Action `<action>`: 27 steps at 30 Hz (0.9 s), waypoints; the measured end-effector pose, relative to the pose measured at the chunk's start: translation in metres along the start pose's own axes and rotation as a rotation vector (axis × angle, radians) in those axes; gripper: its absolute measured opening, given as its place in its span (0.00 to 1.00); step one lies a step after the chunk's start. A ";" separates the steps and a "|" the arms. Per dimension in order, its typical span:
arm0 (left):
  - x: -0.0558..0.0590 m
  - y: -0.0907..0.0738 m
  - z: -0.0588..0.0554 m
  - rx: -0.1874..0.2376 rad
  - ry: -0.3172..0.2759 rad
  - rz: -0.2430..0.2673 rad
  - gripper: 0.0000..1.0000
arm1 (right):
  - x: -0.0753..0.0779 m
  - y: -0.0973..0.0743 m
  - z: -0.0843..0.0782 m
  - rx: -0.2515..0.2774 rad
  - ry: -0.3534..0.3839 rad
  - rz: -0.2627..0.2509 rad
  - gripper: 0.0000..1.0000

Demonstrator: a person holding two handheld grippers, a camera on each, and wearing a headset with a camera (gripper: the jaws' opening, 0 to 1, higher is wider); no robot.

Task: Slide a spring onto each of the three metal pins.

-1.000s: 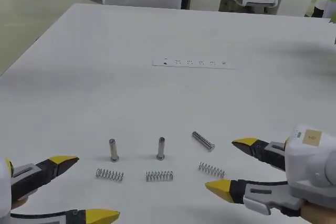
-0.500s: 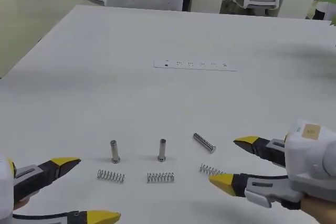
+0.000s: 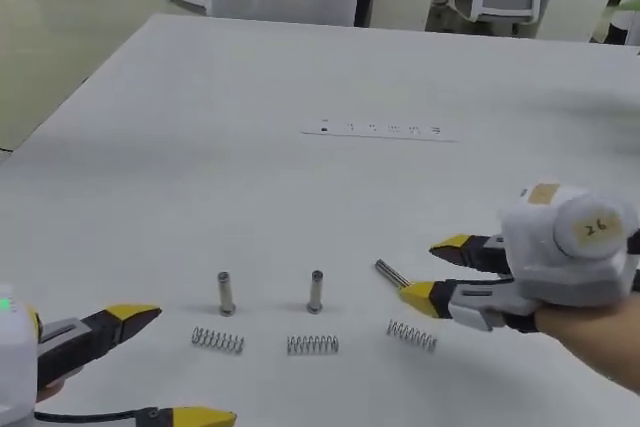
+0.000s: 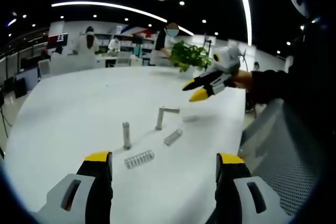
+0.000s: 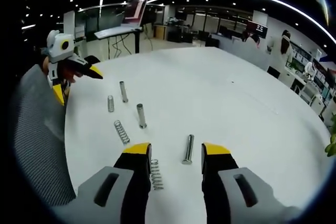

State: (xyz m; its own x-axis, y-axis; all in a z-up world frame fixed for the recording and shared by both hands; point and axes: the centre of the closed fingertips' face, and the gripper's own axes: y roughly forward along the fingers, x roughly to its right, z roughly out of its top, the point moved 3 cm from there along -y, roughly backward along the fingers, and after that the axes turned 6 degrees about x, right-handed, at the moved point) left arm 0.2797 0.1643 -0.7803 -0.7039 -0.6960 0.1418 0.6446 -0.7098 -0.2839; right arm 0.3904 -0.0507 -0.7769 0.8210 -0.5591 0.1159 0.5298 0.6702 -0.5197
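Pins: left pin (image 3: 224, 292) and middle pin (image 3: 316, 290) stand upright on the counter (image 3: 300, 197); right pin (image 3: 390, 272) lies flat.
Springs: left spring (image 3: 217, 340), middle spring (image 3: 312, 345) and right spring (image 3: 411, 335) lie in a row just in front of the pins, none on a pin.
Right gripper (image 3: 434, 269): my hand reaches in low from the right; fingers narrowly parted, empty, tips just short of the right pin.
Left gripper (image 3: 175, 365): low at the near left; fingers wide, empty, aimed at the row.

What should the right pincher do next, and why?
Probably ease the right gripper forward and close on the fallen pin. Its jaws are open with that pin lying just ahead between them, while the other two pins stand upright, and all three springs lie loose on the table.
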 end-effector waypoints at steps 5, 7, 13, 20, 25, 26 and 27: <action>0.000 0.000 0.000 0.000 0.001 0.000 0.77 | 0.009 0.017 0.000 -0.051 0.006 -0.007 0.30; 0.000 -0.001 0.000 0.000 0.003 0.001 0.77 | 0.011 0.024 -0.002 -0.071 0.006 -0.006 0.28; 0.001 -0.001 0.000 -0.004 0.005 0.000 0.77 | 0.023 0.041 -0.012 -0.143 0.032 -0.016 0.23; 0.000 0.000 0.000 -0.005 0.004 -0.001 0.77 | 0.028 0.060 -0.014 -0.192 0.065 -0.007 0.17; 0.000 0.000 -0.001 -0.005 0.001 0.000 0.76 | 0.027 0.071 -0.021 -0.238 0.081 -0.001 0.15; 0.000 0.000 -0.001 -0.004 0.000 0.000 0.76 | 0.028 0.072 -0.022 -0.243 0.080 -0.003 0.15; 0.000 0.000 -0.001 -0.004 -0.002 0.001 0.76 | 0.029 0.072 -0.024 -0.258 0.083 -0.013 0.14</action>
State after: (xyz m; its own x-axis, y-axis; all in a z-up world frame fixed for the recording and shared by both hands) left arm 0.2796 0.1646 -0.7810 -0.7026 -0.6970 0.1432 0.6443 -0.7086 -0.2879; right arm 0.4473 -0.0306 -0.8317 0.7883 -0.6123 0.0598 0.4599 0.5218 -0.7185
